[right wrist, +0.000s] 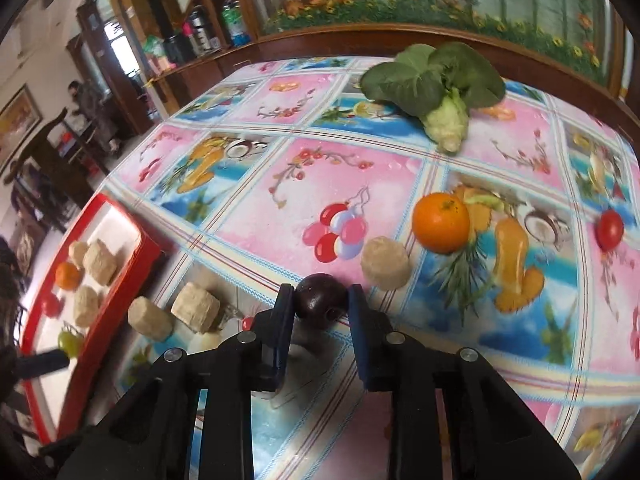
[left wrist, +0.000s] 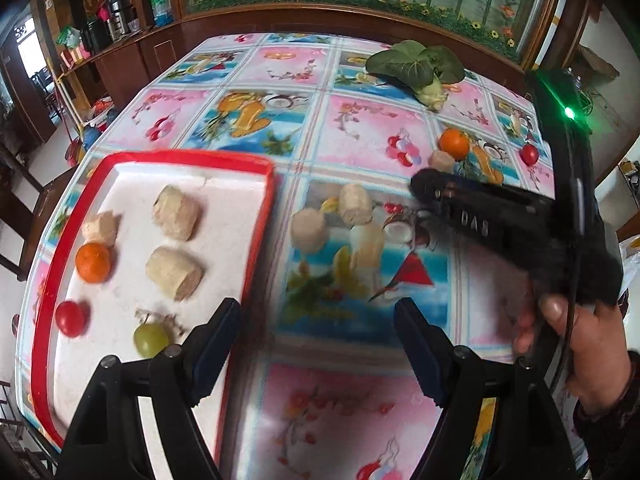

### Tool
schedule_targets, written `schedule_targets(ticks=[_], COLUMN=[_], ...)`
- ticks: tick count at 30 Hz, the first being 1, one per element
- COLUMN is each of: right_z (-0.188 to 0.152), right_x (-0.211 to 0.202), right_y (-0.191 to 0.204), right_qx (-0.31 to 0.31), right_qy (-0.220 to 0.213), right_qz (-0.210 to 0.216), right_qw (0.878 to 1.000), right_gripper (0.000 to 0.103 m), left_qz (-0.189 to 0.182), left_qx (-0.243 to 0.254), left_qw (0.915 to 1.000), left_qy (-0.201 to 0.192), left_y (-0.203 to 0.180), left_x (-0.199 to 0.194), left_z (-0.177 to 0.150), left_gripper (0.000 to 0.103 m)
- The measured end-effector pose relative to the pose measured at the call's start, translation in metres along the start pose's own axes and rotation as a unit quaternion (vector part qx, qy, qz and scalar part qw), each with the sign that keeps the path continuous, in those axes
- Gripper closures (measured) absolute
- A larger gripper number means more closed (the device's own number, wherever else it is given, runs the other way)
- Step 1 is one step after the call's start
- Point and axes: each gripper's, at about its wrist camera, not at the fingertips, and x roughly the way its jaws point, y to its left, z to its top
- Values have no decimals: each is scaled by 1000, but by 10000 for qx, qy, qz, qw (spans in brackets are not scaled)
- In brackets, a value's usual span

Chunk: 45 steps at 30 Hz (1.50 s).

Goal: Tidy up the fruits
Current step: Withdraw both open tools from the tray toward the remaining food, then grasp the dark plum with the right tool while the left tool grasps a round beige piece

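Now right gripper (right wrist: 321,305) clenched on dark purple fruit (right wrist: 320,301) above table (right wrist: 256,184), left gripper (left wrist: 318,320) released beside red tray (left wrist: 262,216), orange (right wrist: 441,222) near.

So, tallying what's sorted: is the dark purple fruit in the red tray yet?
Not yet. The dark purple fruit is pinched in the right gripper above the tablecloth, outside the red tray.

We list the room: a counter (right wrist: 360,168) under a glossy cloth of pink and blue fruit-print squares. At twelve o'clock, a dark wood cabinet (left wrist: 360,20) with glass panels painted with bamboo and flowers. At ten o'clock, wooden shelves (left wrist: 120,40) holding flasks and bottles. At nine o'clock, a bright window (left wrist: 30,44), a pale floor and a dark chair (right wrist: 52,152).
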Motion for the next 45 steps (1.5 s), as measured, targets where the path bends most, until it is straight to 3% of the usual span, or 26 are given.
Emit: schedule_targets(ticks=[8,15,19,22,29,35,45], right_z=[-33,-67,-73,-74,-74,-84,-122], right_x=[-48,-73,-77,-79,-82,-98,-116], right_y=[-41,-77,-84,-85,-81,-65,-32], right_qx=[86,361,483,539,533,398,317], right_qy=[-210,-136,-167,-197,-224,-279,-90], right_qz=[-227,-331,-263,-205,-220,-303,-410], right_qw=[9995,9987,9983,9981,9981,9984,9986], right_gripper=[77,77,76,76,76,76,76], left_qz=[-44,-74,5,-75,-750,-1167,-1125], left_qx=[394,360,262,374,255,244,272], left_qw=[9991,9993,9996,9989,9967,9928,9933], left_qy=[-161,-82,-107,-277,-167,-75,46], left_y=[-64,-100,-102,-104,-89,-71,-46], left_x=[38,80,95,94,79,46,6], left_z=[55,93,99,97,77,40,-39], left_gripper=[22,23,44,74,74,74,74])
